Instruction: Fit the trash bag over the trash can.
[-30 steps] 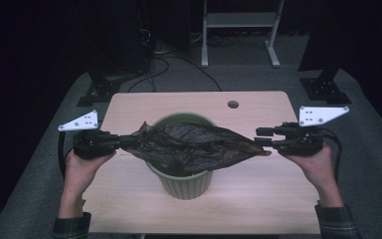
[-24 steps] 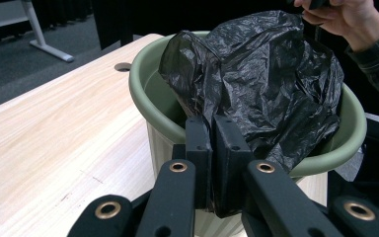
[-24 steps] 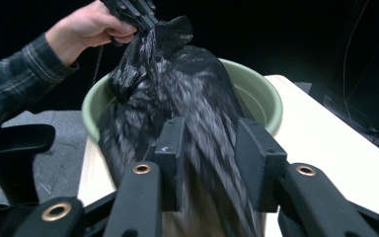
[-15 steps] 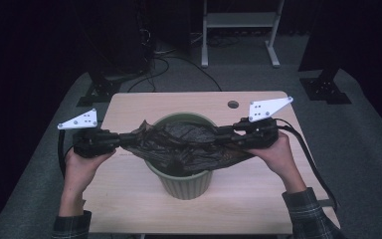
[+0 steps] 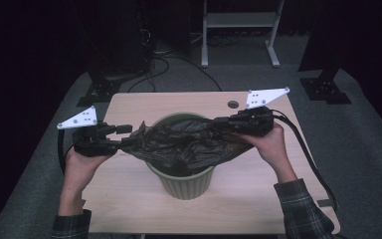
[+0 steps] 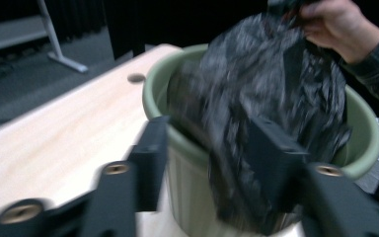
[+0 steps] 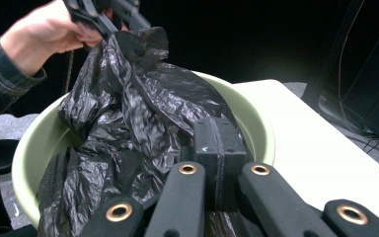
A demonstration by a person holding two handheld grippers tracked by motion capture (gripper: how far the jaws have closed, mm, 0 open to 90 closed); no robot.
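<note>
High view: a black trash bag (image 5: 184, 144) sags over the green bin (image 5: 184, 181) on the tabletop (image 5: 129, 199), between the left claw (image 5: 124, 137) and right claw (image 5: 221, 122).

Left gripper view: the left claw (image 6: 207, 148) has just been opening, jaws apart, film loose between them.

Right gripper view: the right claw (image 7: 216, 148) has been closing, now together on the bag's edge. The film looks light, limp and slippery; best pinched at its rim.

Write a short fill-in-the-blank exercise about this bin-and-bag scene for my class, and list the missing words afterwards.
1. The black plastic bag is draped over a bin whose colour is ____.
2. The bin stands on a wooden ____.
3. The right gripper has its fingers pressed ____ at the bag's edge.
4. The small round hole is in the ____.

Missing words: green; table; together; tabletop
</note>
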